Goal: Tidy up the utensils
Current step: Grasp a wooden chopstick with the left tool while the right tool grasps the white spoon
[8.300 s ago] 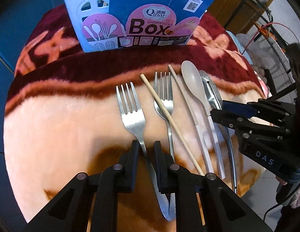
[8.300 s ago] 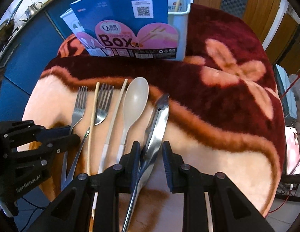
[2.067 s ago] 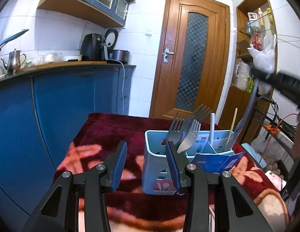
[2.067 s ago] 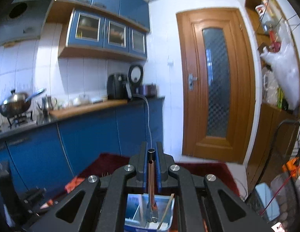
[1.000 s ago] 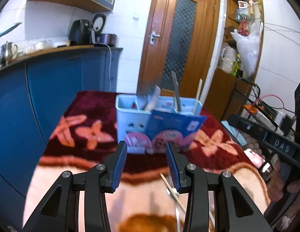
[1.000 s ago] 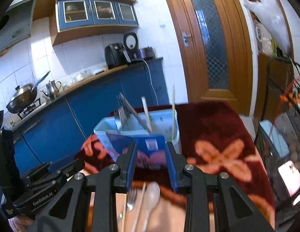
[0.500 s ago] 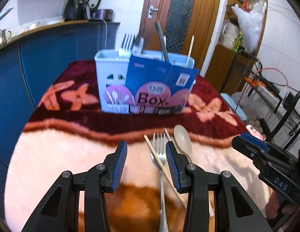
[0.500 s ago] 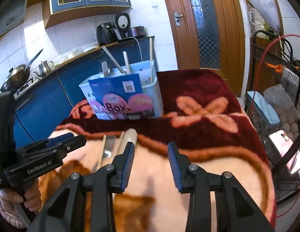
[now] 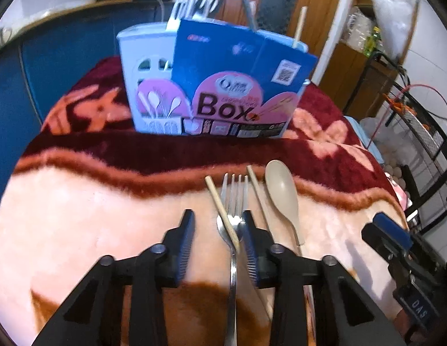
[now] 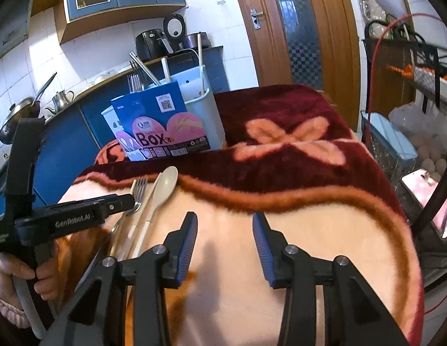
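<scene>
Left wrist view shows the left hand-held gripper [image 9: 216, 235], jaws just narrowed and empty, lowered over the silver metal fork [image 9: 233, 219] at lower centre, the earlier fork now standing in the pale blue plastic utensil holder [image 9: 145, 66], while the right hand-held gripper [image 10: 225, 245] hangs open.

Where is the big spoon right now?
In the left wrist view the beige spoon lies on the blanket, right of the fork and a chopstick, in front of the utensil box.
</scene>
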A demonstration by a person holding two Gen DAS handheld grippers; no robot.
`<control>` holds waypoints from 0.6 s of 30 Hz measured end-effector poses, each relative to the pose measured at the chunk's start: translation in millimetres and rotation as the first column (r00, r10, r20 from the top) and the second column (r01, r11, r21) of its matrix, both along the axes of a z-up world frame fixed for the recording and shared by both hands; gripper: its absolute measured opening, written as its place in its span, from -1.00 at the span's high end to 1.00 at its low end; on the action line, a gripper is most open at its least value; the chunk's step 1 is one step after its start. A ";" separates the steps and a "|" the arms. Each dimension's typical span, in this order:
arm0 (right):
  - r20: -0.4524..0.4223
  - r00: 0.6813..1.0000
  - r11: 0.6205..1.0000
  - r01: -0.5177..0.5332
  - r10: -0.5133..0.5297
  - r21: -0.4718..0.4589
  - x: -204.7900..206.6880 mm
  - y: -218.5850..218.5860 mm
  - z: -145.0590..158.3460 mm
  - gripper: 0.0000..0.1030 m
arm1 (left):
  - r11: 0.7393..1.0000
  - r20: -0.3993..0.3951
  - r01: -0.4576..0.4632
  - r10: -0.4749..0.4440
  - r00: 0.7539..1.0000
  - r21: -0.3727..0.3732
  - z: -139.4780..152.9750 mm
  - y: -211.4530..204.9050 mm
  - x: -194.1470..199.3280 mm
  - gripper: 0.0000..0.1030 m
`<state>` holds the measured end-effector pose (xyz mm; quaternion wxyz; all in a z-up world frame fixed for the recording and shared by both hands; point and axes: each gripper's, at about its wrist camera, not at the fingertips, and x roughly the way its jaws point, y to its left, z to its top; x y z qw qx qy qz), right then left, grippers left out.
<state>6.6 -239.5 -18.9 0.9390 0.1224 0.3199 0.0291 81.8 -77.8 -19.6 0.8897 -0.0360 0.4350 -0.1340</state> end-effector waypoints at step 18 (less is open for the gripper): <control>-0.028 0.999 1.000 -0.024 0.024 0.009 3.3 3.9 -1.0 0.16 | 0.998 0.001 -0.052 0.052 0.999 -0.023 2.2 34.2 -1.3 0.92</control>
